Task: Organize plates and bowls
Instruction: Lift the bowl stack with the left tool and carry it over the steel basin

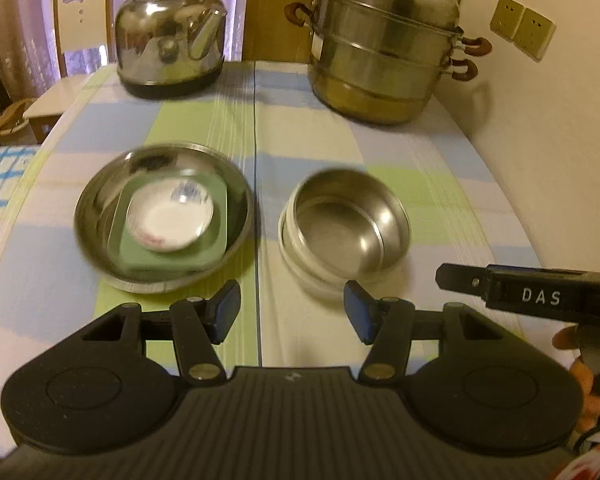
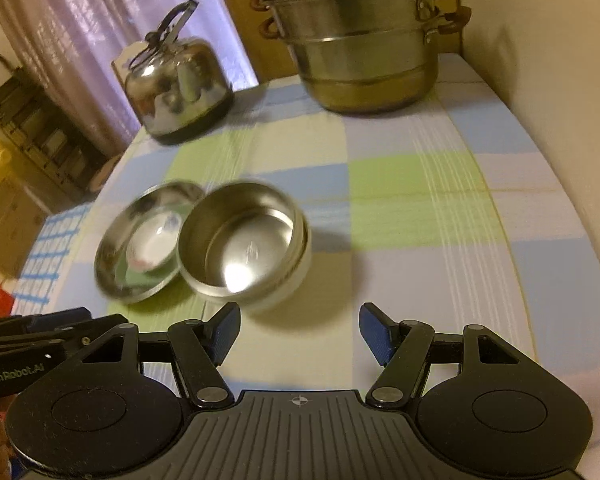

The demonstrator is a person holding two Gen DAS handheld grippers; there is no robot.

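Observation:
A wide steel plate (image 1: 100,216) holds a green square dish (image 1: 216,240), with a small white saucer (image 1: 168,224) on top. To its right a steel bowl (image 1: 348,224) sits nested in a white bowl (image 1: 296,260). My left gripper (image 1: 292,312) is open and empty, just in front of both stacks. In the right wrist view the steel bowl (image 2: 244,244) and the plate stack (image 2: 116,264) lie ahead and to the left. My right gripper (image 2: 300,332) is open and empty, near the bowl's front.
A steel kettle (image 1: 170,36) and a tiered steel steamer pot (image 1: 384,52) stand at the back of the checked tablecloth (image 1: 420,184). A wall with sockets (image 1: 522,26) runs on the right. A chair (image 1: 80,20) stands beyond the table's left corner.

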